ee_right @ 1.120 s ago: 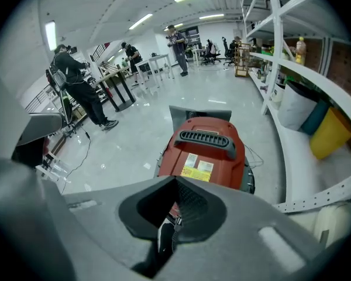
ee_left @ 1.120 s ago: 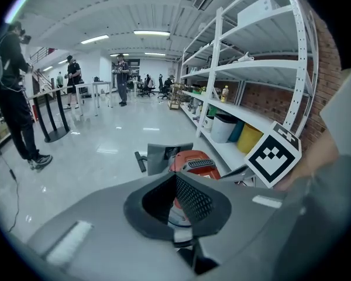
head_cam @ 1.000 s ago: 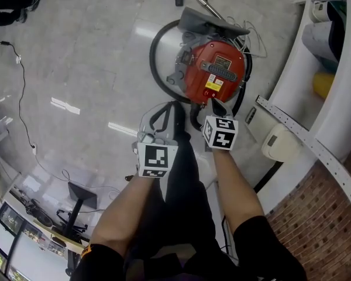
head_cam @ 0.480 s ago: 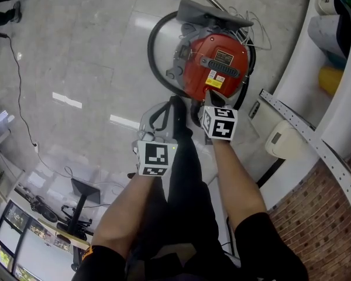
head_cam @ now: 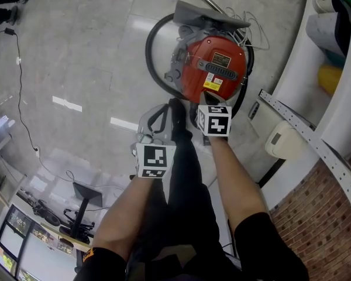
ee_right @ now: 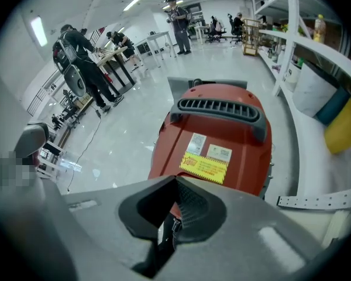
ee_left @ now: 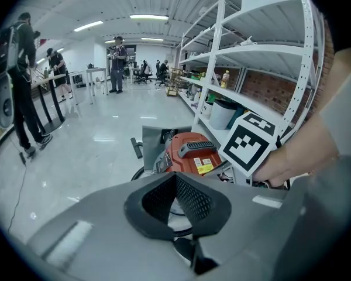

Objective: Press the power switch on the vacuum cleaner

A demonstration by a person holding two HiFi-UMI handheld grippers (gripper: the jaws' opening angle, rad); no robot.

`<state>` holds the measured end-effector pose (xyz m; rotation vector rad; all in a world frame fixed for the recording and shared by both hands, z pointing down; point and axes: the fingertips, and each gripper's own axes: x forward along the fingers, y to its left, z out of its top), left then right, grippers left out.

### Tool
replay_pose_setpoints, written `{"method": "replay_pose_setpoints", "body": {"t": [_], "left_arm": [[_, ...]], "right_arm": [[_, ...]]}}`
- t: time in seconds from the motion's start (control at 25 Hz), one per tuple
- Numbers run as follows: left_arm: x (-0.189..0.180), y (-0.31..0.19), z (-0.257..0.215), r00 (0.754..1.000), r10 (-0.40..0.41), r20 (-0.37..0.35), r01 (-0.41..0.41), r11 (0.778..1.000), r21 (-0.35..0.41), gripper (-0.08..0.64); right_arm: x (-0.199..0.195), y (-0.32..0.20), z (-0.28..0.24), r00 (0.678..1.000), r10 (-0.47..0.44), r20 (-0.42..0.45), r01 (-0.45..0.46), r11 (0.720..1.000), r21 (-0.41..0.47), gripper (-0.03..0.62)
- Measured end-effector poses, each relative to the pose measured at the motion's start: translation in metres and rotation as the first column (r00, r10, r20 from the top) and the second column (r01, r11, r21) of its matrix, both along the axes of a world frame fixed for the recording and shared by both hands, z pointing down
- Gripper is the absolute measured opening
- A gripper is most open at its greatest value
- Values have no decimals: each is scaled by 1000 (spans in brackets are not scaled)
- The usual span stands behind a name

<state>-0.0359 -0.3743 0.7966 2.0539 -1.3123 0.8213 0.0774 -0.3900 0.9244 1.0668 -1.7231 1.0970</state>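
The right gripper (ee_right: 176, 183), fingers clenched on nothing, is at the 6 o'clock edge of the vacuum cleaner (head_cam: 213, 66). I judge the pressing is not yet done. The left gripper (ee_left: 176, 177), also clenched empty, hangs at 7 o'clock.

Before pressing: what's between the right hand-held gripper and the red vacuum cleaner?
Nothing; the right gripper view shows the red vacuum cleaner directly beyond the right hand-held gripper.

The right gripper (ee_right: 175, 183), jaws closed together with nothing between them, points at the near end of the red vacuum cleaner (ee_right: 234, 133), just below its yellow label (ee_right: 203, 167), on the glossy floor (ee_right: 123, 127) beside white shelving (ee_right: 292, 45).
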Motion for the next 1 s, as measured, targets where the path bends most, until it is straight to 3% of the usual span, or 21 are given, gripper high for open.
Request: {"method": "replay_pose_setpoints", "body": {"t": [0.24,0.48,0.76,1.0], "left_arm": [[-3,-1,-3,1000,5,7,-5,1000,10,12],[-10,-2,-18,1000,4,7,-4,1000,22,12],[-19,-17,-66,1000,4,-20,-2,995,95,12],[-28,-13,-124,999,-1,-37,7,985,174,12]], "right_arm": [[-3,1,4,1000,0,-20,1,1000,9,-8],[3,3,-12,999,38,18,-39,999,33,-8],[-1,17,-63,999,27,26,-29,995,90,-8],[-3,19,-140,997,58,44,-66,977,202,-8]]}}
